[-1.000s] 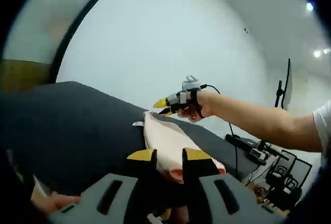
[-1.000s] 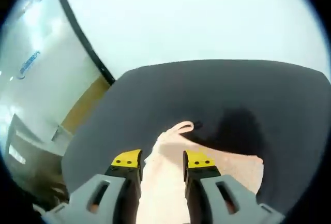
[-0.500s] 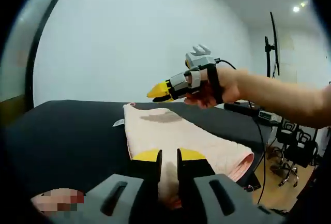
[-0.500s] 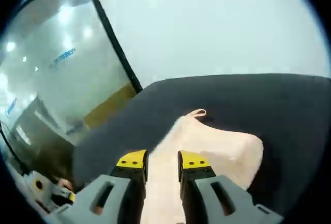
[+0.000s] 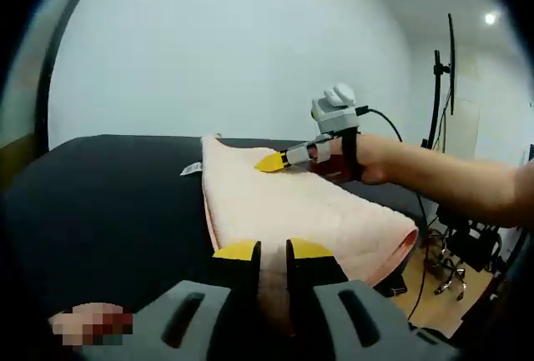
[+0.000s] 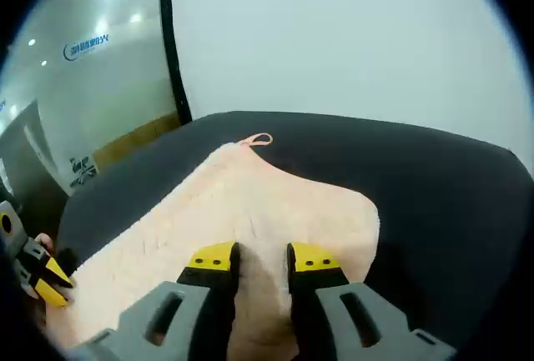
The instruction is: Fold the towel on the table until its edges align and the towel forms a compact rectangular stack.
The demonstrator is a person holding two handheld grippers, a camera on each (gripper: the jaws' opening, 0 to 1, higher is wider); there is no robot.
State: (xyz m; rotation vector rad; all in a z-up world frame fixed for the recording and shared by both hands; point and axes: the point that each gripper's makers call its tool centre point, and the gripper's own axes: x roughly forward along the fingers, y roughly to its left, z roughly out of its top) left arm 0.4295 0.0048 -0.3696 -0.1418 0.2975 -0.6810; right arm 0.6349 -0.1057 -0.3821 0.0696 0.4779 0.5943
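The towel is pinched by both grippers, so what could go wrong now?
1. The pink towel reaches the edge of the black table near the person, so that corner might slide off.
2. The left gripper and right gripper each seem to pinch only a little cloth, so an edge could slip free and spoil the fold.
3. The small hanging loop could end up sticking out of the stack.

Bright even light, soft fisheye-bent edges.
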